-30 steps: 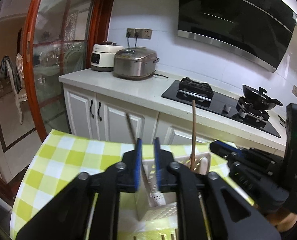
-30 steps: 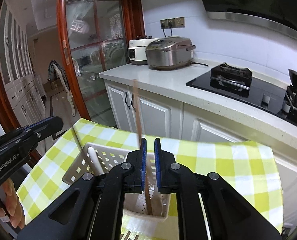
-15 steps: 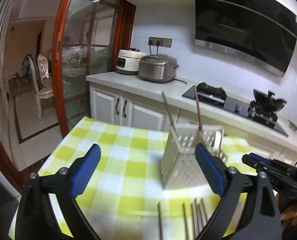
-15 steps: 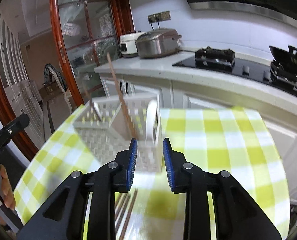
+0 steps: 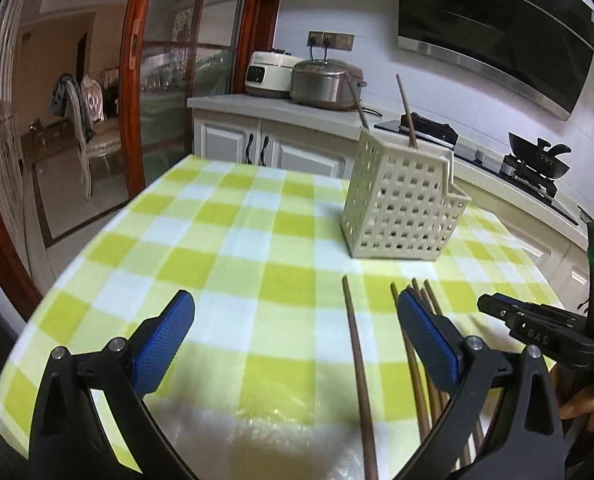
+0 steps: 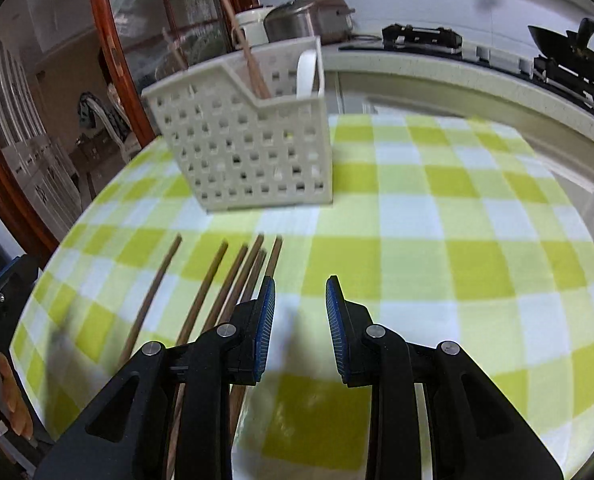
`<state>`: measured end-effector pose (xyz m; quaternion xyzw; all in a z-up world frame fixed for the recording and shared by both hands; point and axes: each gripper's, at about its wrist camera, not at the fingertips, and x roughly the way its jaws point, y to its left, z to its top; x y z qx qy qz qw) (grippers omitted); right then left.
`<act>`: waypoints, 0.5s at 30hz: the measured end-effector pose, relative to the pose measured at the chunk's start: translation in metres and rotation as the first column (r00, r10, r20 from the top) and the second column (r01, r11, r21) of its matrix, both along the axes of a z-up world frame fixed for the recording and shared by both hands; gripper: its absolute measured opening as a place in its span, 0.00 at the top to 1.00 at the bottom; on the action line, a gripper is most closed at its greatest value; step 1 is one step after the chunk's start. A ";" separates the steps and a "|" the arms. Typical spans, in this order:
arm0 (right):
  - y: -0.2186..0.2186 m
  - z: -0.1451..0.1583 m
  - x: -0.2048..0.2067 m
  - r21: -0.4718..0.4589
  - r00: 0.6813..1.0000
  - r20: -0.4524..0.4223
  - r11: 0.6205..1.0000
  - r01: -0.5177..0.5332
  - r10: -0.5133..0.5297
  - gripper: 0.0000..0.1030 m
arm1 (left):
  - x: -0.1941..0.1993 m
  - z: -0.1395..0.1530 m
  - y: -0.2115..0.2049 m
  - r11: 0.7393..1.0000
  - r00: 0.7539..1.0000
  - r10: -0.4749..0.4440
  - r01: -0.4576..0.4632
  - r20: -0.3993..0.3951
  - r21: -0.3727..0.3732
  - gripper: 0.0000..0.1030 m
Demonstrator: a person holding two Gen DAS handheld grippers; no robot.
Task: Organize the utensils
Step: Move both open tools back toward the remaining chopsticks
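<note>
A white perforated utensil basket [image 5: 401, 204] [image 6: 249, 152] stands on the green-checked tablecloth [image 5: 217, 240] with two brown chopsticks [image 5: 407, 112] [image 6: 249, 60] upright in it and a white handle [image 6: 307, 72] at its right end. Several loose brown chopsticks [image 5: 357, 352] [image 6: 213, 280] lie side by side on the cloth in front of the basket. My left gripper [image 5: 297, 300] hangs low over the cloth, its jaws opening wide, and one chopstick lies on the cloth below the gap. My right gripper [image 6: 300, 284] is open and empty, just right of the loose chopsticks.
Behind the table runs a kitchen counter with two rice cookers [image 5: 325, 84] and a hob with a black wok [image 5: 537, 156] [image 6: 573, 64]. A red-framed glass door [image 5: 169, 80] stands to the left. The table's rounded edge falls away at the left and near sides.
Both grippers let go of the chopsticks they held in the basket, opened, and drew back and down toward the loose chopsticks on the cloth.
</note>
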<state>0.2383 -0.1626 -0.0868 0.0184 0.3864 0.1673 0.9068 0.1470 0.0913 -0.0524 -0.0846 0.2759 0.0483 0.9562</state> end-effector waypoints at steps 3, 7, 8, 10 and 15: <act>0.006 -0.005 -0.002 -0.011 1.000 -0.009 1.000 -0.003 0.003 0.74 | -0.004 -0.008 0.000 1.000 1.000 0.014 -0.014 -0.003 0.003 0.05; 0.015 -0.008 -0.001 -0.026 1.000 -0.017 1.000 -0.016 0.016 0.74 | -0.001 -0.011 0.001 1.000 1.000 0.018 -0.018 0.000 0.007 0.05; 0.016 -0.009 -0.001 -0.029 1.000 -0.020 0.999 -0.018 0.018 0.74 | 0.001 -0.011 0.001 1.000 1.000 0.019 -0.019 0.000 0.007 0.05; 0.021 -0.012 0.000 -0.037 0.999 -0.028 0.999 -0.026 0.025 0.74 | 0.002 -0.012 0.003 1.000 1.000 0.020 -0.020 0.002 0.008 0.05; 0.032 -0.015 0.001 -0.057 0.998 -0.036 0.997 -0.046 0.044 0.75 | 0.002 -0.014 0.007 1.000 1.000 0.024 -0.024 -0.002 0.005 0.05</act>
